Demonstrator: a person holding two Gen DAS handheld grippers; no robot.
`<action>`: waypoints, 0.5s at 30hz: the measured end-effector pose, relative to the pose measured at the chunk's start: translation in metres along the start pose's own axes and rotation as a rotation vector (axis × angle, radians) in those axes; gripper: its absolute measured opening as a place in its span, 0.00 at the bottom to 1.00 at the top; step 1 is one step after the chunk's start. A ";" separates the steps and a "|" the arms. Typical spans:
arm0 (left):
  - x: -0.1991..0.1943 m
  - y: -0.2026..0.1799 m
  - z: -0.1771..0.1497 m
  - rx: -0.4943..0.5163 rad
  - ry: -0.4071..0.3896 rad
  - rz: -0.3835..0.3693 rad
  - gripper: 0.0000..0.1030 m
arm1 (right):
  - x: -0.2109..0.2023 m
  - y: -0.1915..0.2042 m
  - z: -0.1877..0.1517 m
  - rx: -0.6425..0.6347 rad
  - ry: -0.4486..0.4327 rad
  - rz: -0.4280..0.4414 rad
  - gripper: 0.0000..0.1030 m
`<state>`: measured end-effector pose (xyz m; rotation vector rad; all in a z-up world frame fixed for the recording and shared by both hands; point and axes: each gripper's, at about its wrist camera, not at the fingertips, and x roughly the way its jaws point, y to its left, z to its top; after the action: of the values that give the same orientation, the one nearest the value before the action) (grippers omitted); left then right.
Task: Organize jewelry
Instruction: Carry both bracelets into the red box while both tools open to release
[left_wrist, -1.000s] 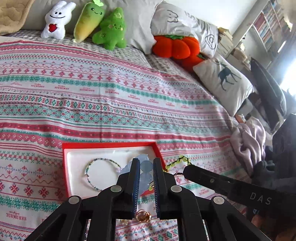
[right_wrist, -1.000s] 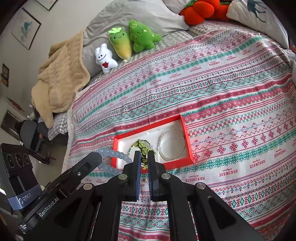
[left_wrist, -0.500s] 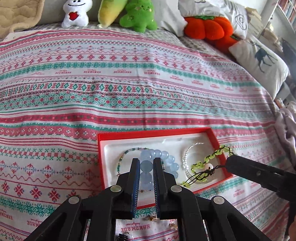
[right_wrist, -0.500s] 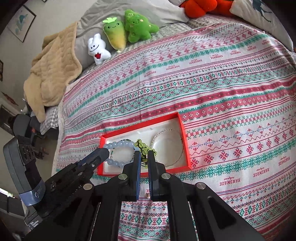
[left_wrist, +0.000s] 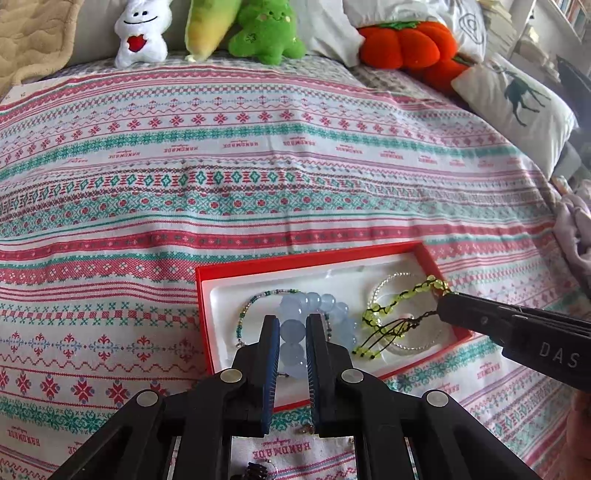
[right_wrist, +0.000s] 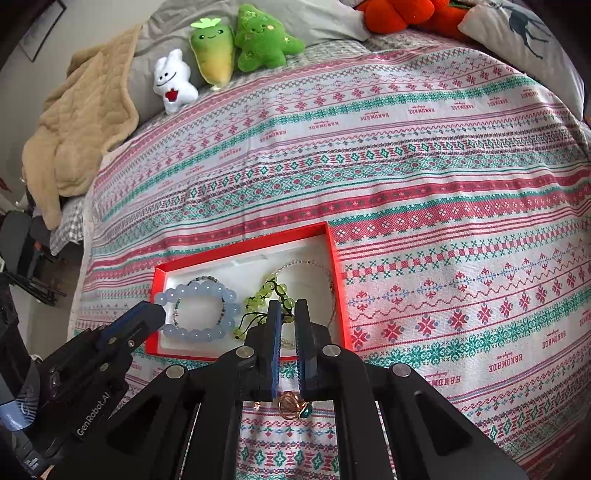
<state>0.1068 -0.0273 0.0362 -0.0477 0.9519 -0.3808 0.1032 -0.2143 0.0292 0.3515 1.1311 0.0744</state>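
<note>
A red tray (left_wrist: 314, 258) with a white lining lies on the patterned bedspread. My left gripper (left_wrist: 290, 325) is shut on a pale blue bead bracelet (left_wrist: 314, 301), which rests in the tray's left half (right_wrist: 199, 334). My right gripper (right_wrist: 286, 308) is shut on a green bead bracelet (right_wrist: 267, 290) with black cord, hanging over the tray's middle (left_wrist: 399, 299). A thin teal bead bracelet (left_wrist: 255, 299) and a silver chain bracelet (left_wrist: 391, 277) also lie in the tray. The right gripper (left_wrist: 445, 304) comes in from the right, the left gripper (right_wrist: 153, 310) from the left.
A gold wire ring (right_wrist: 291, 406) with a teal stone and small earrings (left_wrist: 306, 428) lie on the bedspread just in front of the tray. Plush toys (left_wrist: 266, 33), an orange pumpkin cushion (left_wrist: 406, 44), pillows (left_wrist: 517, 99) and a beige blanket (right_wrist: 81, 122) line the far side.
Both grippers have come down over the tray with their bracelets. The blue bracelet now lies in the tray's left half, and the green one hangs lower over the middle.
</note>
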 end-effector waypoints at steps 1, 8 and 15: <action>0.000 -0.001 0.000 0.004 0.002 0.002 0.09 | 0.000 0.000 0.000 -0.005 -0.001 -0.007 0.07; -0.010 -0.001 -0.003 0.017 -0.009 0.014 0.23 | -0.004 -0.001 -0.001 -0.022 0.000 -0.018 0.08; -0.026 0.003 -0.009 0.006 -0.010 0.018 0.50 | -0.020 -0.004 -0.006 -0.014 -0.006 0.001 0.32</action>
<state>0.0869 -0.0145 0.0505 -0.0359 0.9406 -0.3663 0.0890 -0.2216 0.0428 0.3394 1.1242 0.0824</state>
